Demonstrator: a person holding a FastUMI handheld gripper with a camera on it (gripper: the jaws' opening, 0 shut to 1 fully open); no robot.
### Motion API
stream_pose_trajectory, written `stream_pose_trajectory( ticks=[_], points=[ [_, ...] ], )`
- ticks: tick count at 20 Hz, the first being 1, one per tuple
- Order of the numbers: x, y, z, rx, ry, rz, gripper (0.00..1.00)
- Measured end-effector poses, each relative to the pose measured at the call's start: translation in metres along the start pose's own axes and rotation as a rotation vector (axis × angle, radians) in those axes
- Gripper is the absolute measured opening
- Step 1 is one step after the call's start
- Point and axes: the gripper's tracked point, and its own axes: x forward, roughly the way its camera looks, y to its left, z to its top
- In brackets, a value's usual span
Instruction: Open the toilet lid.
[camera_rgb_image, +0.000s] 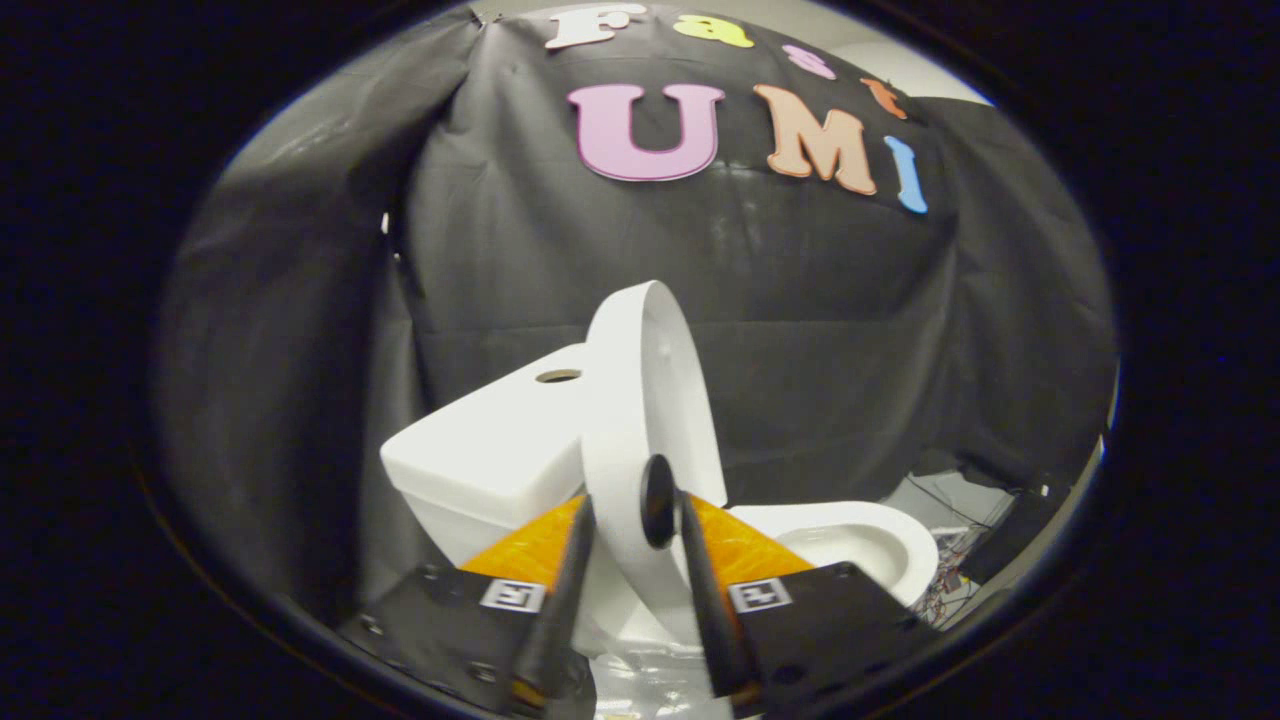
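Now the lid (640, 400) stands raised on edge against the tank (490, 450), bowl (860, 540) exposed; gripper (636, 510) fingers straddle its rim, whether clamping is unclear.

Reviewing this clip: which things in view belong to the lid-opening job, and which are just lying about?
Job:
- toilet lid, raised upright, its edge between the fingers
- gripper, fingers either side of the lid's edge
- toilet bowl, uncovered
- tank, just behind the lid

Lying about:
- cables on the floor beyond the bowl
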Motion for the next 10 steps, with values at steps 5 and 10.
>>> stream_pose_trajectory(
  ticks=[5,10],
  points=[
    [-0.018,0.008,0.002,-0.046,0.027,0.147,0.99],
    [-0.049,-0.019,0.009,0.022,0.001,0.168,1.00]
  ],
)
